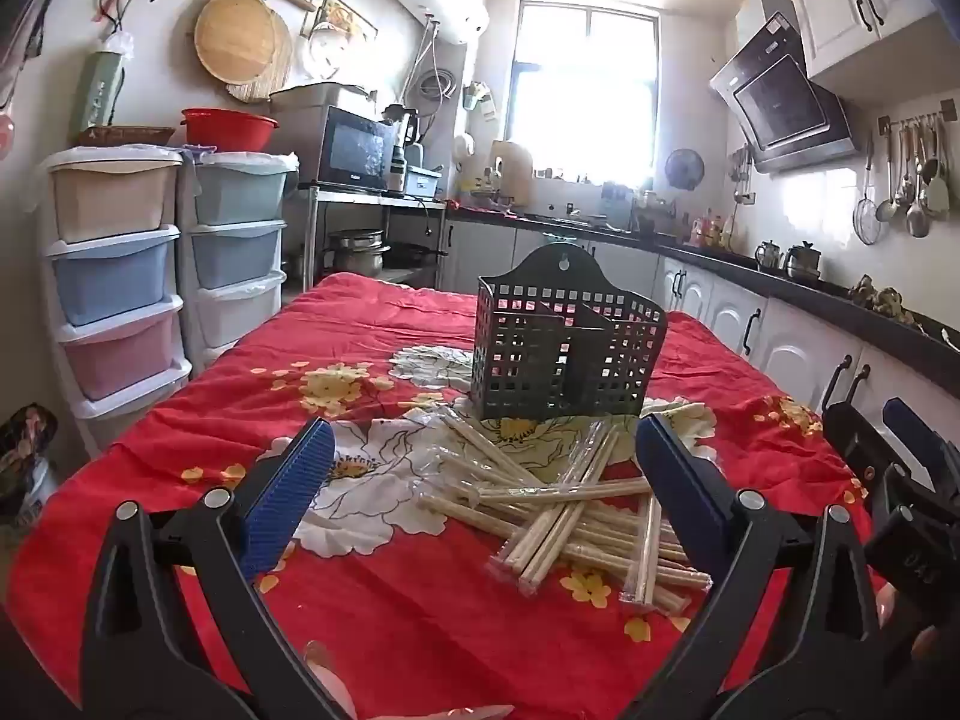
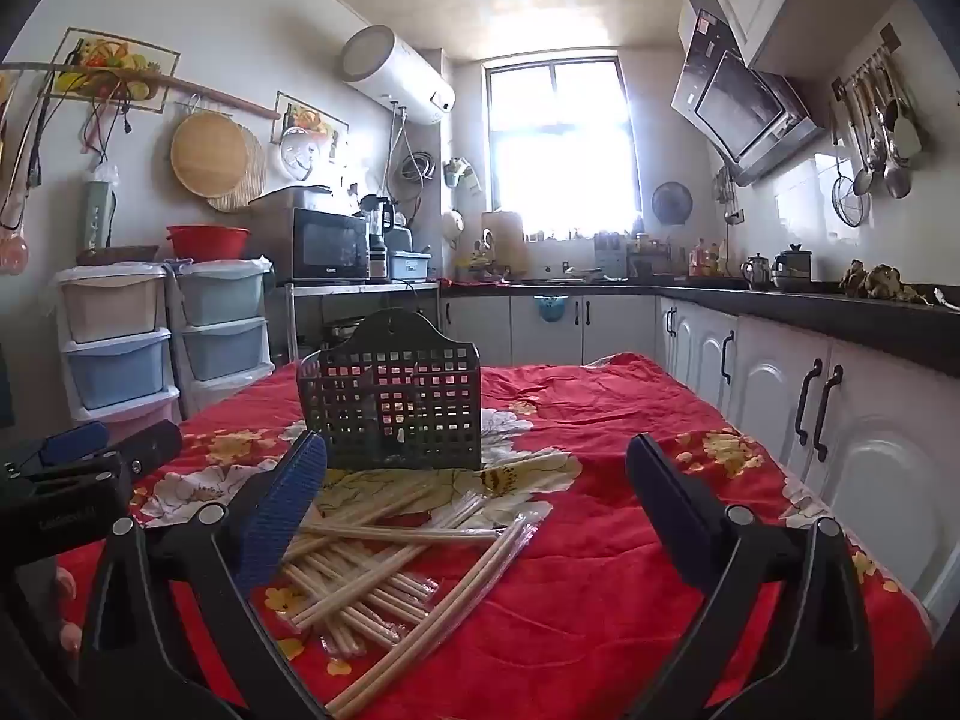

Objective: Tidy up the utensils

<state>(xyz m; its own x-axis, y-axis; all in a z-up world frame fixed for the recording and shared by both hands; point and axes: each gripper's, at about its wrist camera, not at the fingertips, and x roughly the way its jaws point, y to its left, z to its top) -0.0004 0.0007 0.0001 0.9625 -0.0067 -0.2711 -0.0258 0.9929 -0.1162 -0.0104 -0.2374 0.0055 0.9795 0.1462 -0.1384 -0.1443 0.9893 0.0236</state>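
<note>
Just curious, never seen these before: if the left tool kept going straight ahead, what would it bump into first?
Most likely the pile of wrapped chopsticks on the tablecloth, with the dark basket just behind; depth is hard to judge.

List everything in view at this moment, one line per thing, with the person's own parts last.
chopsticks: loose pile, count unclear, pale wood in clear sleeves, on the cloth in front of the holder.
utensil holder: one, dark perforated plastic, upright behind the pile, looks empty.
tablecloth: one, red with floral print, covering the table.
drawer towers: two, pastel, left of the table.
microwave: one, dark, on the shelf at the back left.
hanging ladles: several, metal, on the right wall.
left tool: one, black with blue pads, open over the pile.
right tool: one, same make, open, empty.
</note>
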